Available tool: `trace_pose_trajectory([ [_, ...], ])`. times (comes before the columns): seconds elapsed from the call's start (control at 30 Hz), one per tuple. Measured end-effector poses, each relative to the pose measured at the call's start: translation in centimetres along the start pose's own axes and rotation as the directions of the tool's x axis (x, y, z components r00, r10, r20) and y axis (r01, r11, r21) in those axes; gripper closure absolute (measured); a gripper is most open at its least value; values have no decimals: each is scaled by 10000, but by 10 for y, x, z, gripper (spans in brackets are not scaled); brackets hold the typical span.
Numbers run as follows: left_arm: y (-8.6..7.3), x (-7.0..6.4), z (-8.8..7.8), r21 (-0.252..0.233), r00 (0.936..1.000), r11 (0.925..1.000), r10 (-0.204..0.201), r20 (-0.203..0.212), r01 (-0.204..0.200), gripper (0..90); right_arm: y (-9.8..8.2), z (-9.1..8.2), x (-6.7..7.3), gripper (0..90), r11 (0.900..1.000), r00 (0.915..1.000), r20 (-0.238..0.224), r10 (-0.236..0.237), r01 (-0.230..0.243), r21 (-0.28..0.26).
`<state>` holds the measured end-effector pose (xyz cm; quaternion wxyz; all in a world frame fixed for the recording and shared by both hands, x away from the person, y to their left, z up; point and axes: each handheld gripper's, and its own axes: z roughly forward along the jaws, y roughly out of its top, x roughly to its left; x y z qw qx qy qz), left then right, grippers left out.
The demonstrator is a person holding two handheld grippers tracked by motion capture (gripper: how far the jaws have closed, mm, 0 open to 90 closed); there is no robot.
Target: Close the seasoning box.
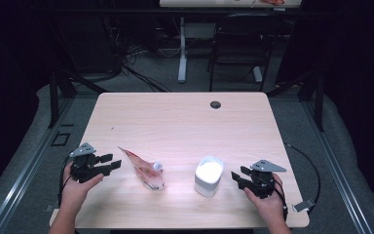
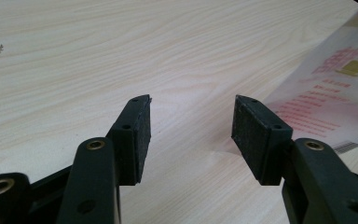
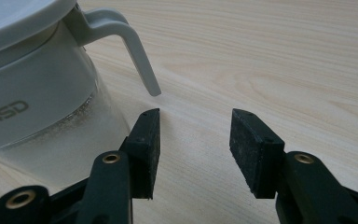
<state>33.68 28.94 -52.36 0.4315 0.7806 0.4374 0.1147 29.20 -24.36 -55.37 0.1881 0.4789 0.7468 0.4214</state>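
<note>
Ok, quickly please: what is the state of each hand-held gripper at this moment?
Left hand-held gripper: open, holding nothing; the printed pouch lies beside it.
Right hand-held gripper: open, holding nothing; the lidded jar stands beside it.

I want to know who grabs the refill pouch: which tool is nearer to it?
Left. The left tool sits open just beside the pouch, at its left; the right tool is across the white jar, farther off.
</note>
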Motion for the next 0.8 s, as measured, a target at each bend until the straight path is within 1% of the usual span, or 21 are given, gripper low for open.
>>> trace_pose_trajectory([
  [0.07, 0, 0, 1, 97, 9999, 9999, 66, -100, -65, 477, 0, 1, 1, 533, 10000, 10000, -7, 11, -11, 7],
  [0.13, 0, -1, 2, 180, 9999, 9998, 98, -114, -96, 476, 0, 2, 2, 533, 10000, 10000, -18, -33, 33, 53],
  [0.33, 0, -1, 2, 236, 9996, 9996, 189, -209, -184, 473, 0, 3, 5, 515, 9999, 9999, -63, -107, 107, -14],
  [0.37, -1, -1, 3, 194, 9996, 9997, 162, -216, -158, 473, 0, 3, 5, 514, 9999, 9999, -62, -128, 128, 0],
  [0.4, -1, -1, 3, 102, 9998, 9999, 38, -199, -36, 472, 0, 3, 5, 512, 9999, 9999, -72, -132, 132, 2],
  [0.57, -3, 1, 4, 206, 9996, 9998, 24, -297, -18, 463, 0, 4, 5, 511, 9999, 9999, -24, -132, 132, -24],
  [0.73, -3, 2, 3, 93, 9992, 9999, -88, -388, 92, 455, -1, 3, 4, 499, 9999, 9999, 63, -155, 155, -32],
  [0.8, -3, 3, 3, 75, 9992, 9999, -82, -396, 85, 453, -1, 3, 3, 476, 9997, 9998, 24, -190, 191, -181],
])
